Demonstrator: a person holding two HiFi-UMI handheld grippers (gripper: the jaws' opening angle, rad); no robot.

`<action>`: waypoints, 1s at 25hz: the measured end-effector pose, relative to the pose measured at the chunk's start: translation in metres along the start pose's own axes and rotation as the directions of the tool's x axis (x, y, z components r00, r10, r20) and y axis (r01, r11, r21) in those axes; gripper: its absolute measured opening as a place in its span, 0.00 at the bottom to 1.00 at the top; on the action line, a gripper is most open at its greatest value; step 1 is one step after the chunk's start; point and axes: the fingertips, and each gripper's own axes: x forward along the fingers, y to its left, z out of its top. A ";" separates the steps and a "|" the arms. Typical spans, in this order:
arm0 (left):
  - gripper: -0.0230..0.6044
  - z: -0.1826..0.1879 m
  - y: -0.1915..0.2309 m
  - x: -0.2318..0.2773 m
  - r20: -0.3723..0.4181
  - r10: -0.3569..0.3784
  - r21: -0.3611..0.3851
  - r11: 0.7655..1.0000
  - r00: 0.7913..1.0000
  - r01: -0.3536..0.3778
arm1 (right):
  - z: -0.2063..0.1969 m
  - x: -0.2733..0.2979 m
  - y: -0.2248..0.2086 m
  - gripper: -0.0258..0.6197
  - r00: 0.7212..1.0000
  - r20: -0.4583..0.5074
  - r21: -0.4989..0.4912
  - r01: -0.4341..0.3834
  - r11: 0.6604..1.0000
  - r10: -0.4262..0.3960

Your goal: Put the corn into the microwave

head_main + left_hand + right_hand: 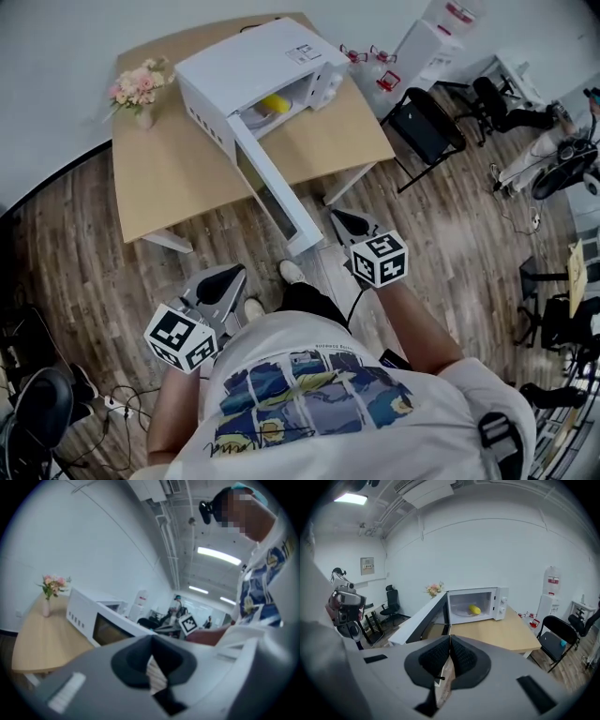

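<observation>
The white microwave [246,66] stands on the wooden table [178,173] with its door [274,195] swung wide open toward me. The yellow corn [274,103] lies inside the cavity on the turntable; the right gripper view also shows the corn [475,609] there. Both grippers hang back from the table, over the floor. My left gripper [228,275] is shut with nothing between its jaws, at the lower left. My right gripper [339,217] is shut and empty too, its tip near the outer end of the open door. In their own views the left gripper [151,641] and right gripper [450,641] show pads pressed together.
A vase of pink flowers [141,94] stands on the table's far left corner. A black chair [427,127] and a white water dispenser [427,47] are to the table's right. Cables and a power strip [117,405] lie on the floor at my left.
</observation>
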 end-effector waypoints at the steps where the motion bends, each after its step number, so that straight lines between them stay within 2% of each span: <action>1: 0.05 -0.002 -0.001 -0.001 0.000 -0.004 0.001 1.000 1.000 0.004 | 0.002 -0.004 0.002 0.06 1.000 0.007 -0.001 0.003 1.000 -0.003; 8: 0.05 -0.013 -0.004 -0.015 -0.002 -0.001 0.002 1.000 1.000 0.001 | 0.007 -0.020 0.017 0.06 0.999 0.037 -0.036 0.013 0.999 -0.012; 14: 0.05 -0.017 -0.001 -0.034 0.011 0.035 -0.012 0.999 0.999 -0.035 | 0.021 -0.024 0.029 0.06 0.999 0.054 -0.106 0.013 0.994 -0.007; 18: 0.05 -0.026 0.002 -0.044 0.003 0.055 -0.027 0.998 0.999 -0.054 | 0.028 -0.022 0.037 0.06 0.998 0.065 -0.109 -0.001 0.994 0.008; 25: 0.05 -0.034 0.000 -0.040 -0.013 0.023 -0.037 0.999 1.000 -0.024 | 0.032 -0.028 0.047 0.05 0.998 0.063 -0.135 0.003 0.991 0.005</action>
